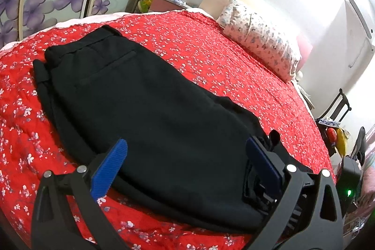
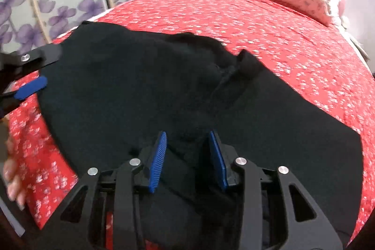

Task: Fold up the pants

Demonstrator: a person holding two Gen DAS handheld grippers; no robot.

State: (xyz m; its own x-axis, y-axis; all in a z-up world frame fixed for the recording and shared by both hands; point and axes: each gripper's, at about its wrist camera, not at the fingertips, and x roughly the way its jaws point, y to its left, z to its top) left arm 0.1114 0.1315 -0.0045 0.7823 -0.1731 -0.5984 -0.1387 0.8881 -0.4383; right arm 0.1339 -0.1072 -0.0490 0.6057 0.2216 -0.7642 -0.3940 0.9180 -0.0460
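Black pants (image 1: 150,95) lie folded on the red flowered bedspread (image 1: 211,48) of a bed, the right gripper (image 2: 187,156) pinching a raised fold of their cloth, the left gripper (image 1: 187,168) spread wide over their near end, a pillow (image 1: 260,39) beyond.

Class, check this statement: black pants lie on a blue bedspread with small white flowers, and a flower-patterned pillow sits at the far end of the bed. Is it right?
Not quite. The bedspread is red, not blue; the left wrist view shows it clearly. The rest holds: the black pants lie on it, its flowers are small and white, and a patterned pillow sits at the far end.
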